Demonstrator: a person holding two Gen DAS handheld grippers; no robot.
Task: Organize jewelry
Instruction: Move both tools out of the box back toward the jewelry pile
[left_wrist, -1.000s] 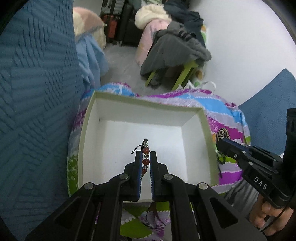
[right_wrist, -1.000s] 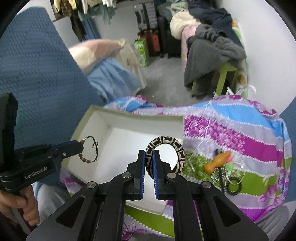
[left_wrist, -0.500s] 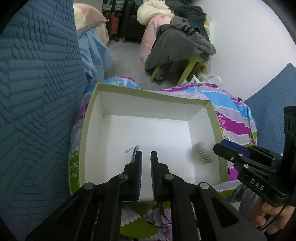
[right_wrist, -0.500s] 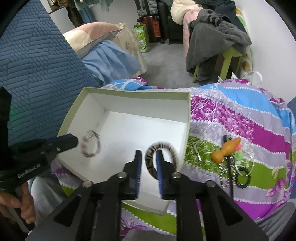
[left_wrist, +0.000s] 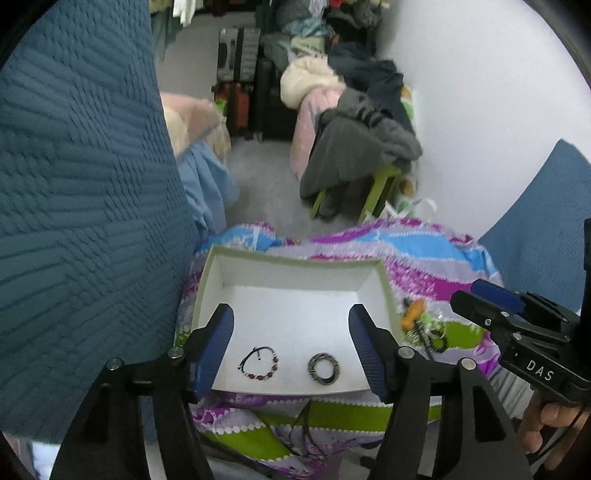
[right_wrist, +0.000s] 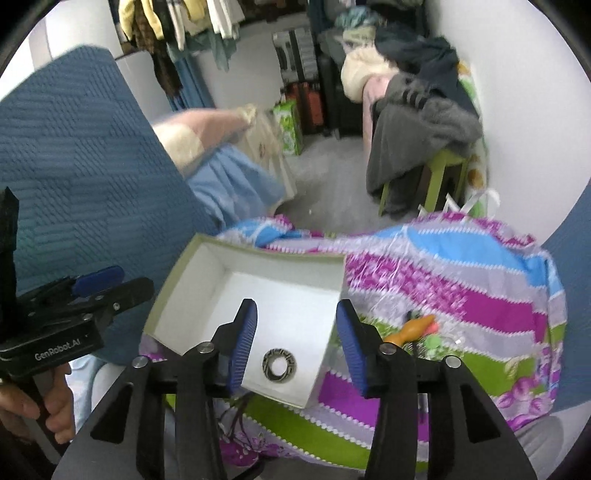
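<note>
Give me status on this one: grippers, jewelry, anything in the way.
Left gripper and right gripper both empty, jaws opening. Beaded bracelet and patterned bangle lie apart in the white box. More trinkets on the cloth; nothing blocking.

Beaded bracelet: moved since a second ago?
Yes. The beaded bracelet left the left gripper, whose jaws are opening with nothing between them, and dropped onto the floor of the white box, left of the patterned bangle.

A beaded bracelet (left_wrist: 259, 364) with dark red beads and a black cord lies flat in the white box (left_wrist: 295, 269); just beside it, at 3 o'clock, lies a black-and-cream patterned bangle (left_wrist: 322, 368).
</note>
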